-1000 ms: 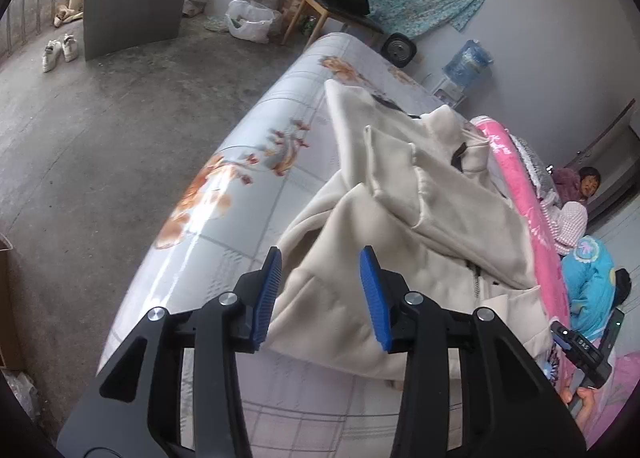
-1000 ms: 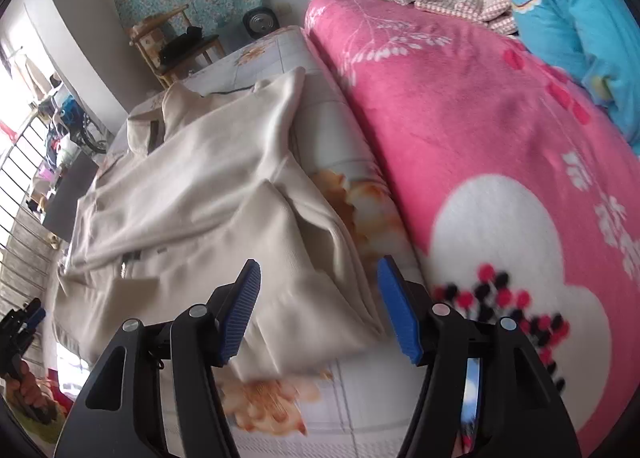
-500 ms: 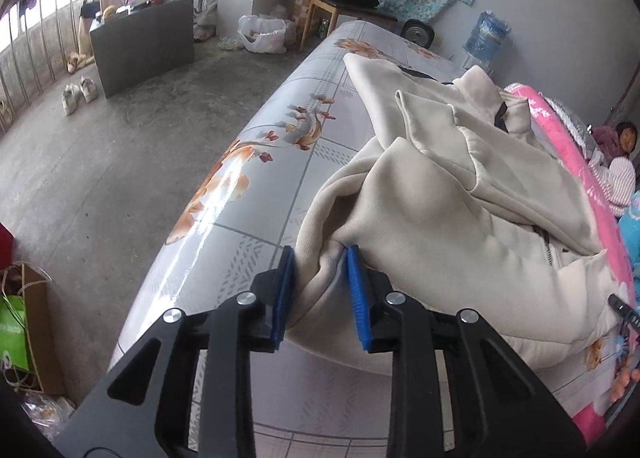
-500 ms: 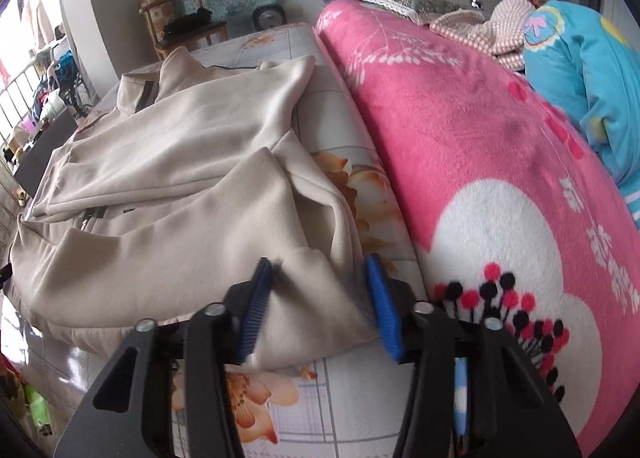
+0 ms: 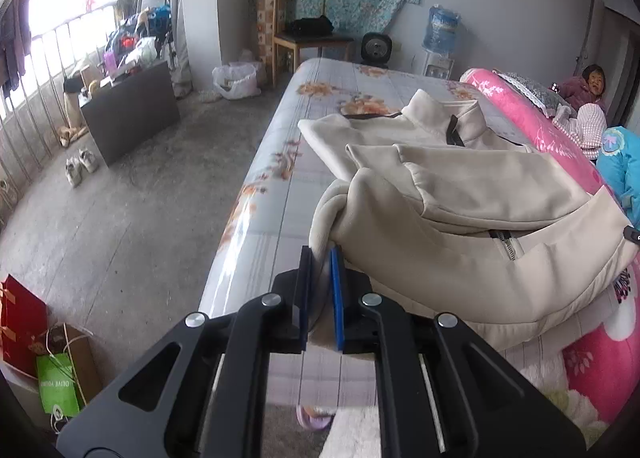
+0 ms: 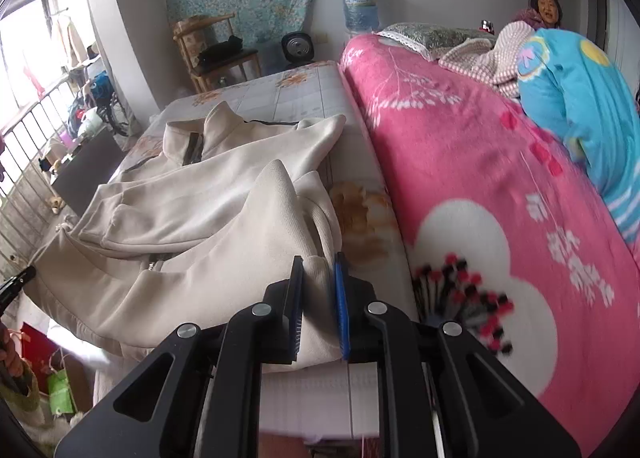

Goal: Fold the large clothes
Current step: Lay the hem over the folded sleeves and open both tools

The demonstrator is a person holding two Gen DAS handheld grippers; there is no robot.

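A cream zip-up jacket (image 5: 460, 218) lies on the flower-print bed (image 5: 312, 114), collar at the far end and sleeves folded across its front. My left gripper (image 5: 321, 254) is closing on the hem's left corner; the cloth sits pinched between the blue pads and lifts off the sheet. In the right wrist view the same jacket (image 6: 208, 210) stretches away to the left. My right gripper (image 6: 319, 262) is closing on the hem's right corner, with the ribbed cloth bunched between its pads and raised from the bed.
A pink blanket (image 6: 480, 198) and a blue quilt (image 6: 580, 106) cover the bed's right side, where a person (image 6: 544, 10) sits at the far end. Left of the bed lie a concrete floor (image 5: 120, 210), a dark cabinet (image 5: 132, 110), shoes (image 5: 80, 166), bags (image 5: 56, 382) and a wooden chair (image 5: 304, 34).
Both grippers went from wide open above the hem to clamped on its two corners. Both have risen, lifting the hem edge off the bed.
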